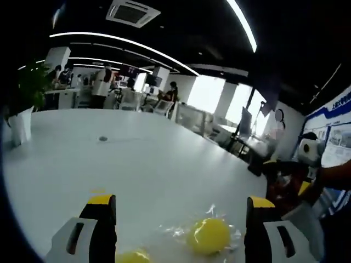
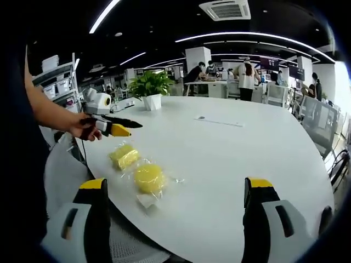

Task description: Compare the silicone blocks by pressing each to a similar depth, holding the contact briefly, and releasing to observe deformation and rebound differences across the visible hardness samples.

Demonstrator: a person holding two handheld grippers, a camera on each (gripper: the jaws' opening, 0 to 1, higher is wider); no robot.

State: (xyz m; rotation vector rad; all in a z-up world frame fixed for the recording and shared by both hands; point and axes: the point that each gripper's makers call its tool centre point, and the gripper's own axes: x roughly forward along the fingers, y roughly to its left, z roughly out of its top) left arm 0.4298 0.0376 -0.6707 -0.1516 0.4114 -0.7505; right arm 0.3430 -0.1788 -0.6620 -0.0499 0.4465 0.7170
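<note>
L gripper (image 2: 118,127), jaws nearly shut on nothing, hangs just beyond the far block (image 2: 125,156), nearer than R gripper (image 2: 178,205), wide open; round block (image 2: 149,177) lies near-right.

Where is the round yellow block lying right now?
In the right gripper view the round yellow block lies in clear wrapping near the white table's near edge, just beside the squarer yellow block.

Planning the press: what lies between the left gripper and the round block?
The rectangular block lies between the left gripper and the round block, in the right gripper view.
</note>
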